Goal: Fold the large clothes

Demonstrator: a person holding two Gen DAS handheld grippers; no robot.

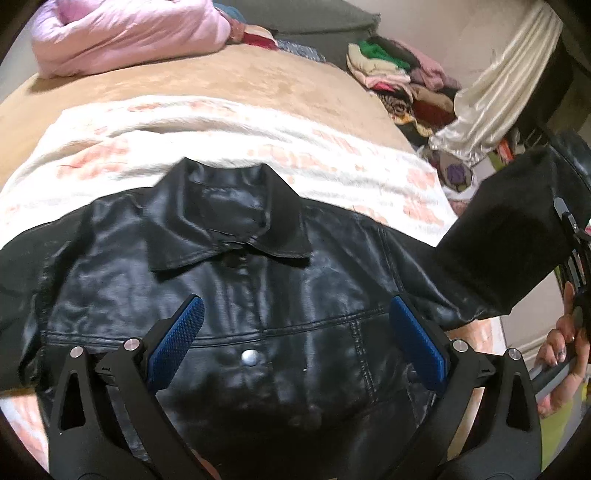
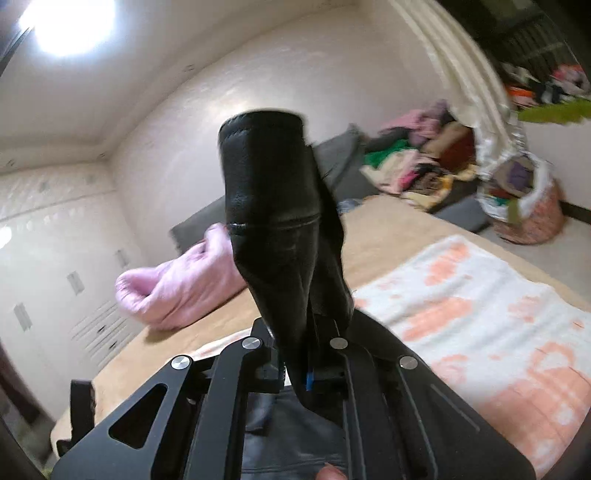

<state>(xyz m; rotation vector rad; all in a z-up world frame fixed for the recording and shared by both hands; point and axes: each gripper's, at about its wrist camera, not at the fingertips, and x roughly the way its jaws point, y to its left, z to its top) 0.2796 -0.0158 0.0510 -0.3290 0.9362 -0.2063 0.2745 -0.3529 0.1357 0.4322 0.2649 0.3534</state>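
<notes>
A black leather jacket lies face up, collar away from me, on a white and orange towel on the bed. My left gripper is open above the jacket's chest, its blue pads apart and empty. My right gripper is shut on the jacket's right sleeve, which sticks up in front of its camera. In the left wrist view that sleeve is lifted off the bed at the right, with the right gripper at the frame edge.
A pink quilted coat lies at the far end of the tan bed. A pile of clothes and a basket stand on the floor beyond the bed, beside a cream curtain.
</notes>
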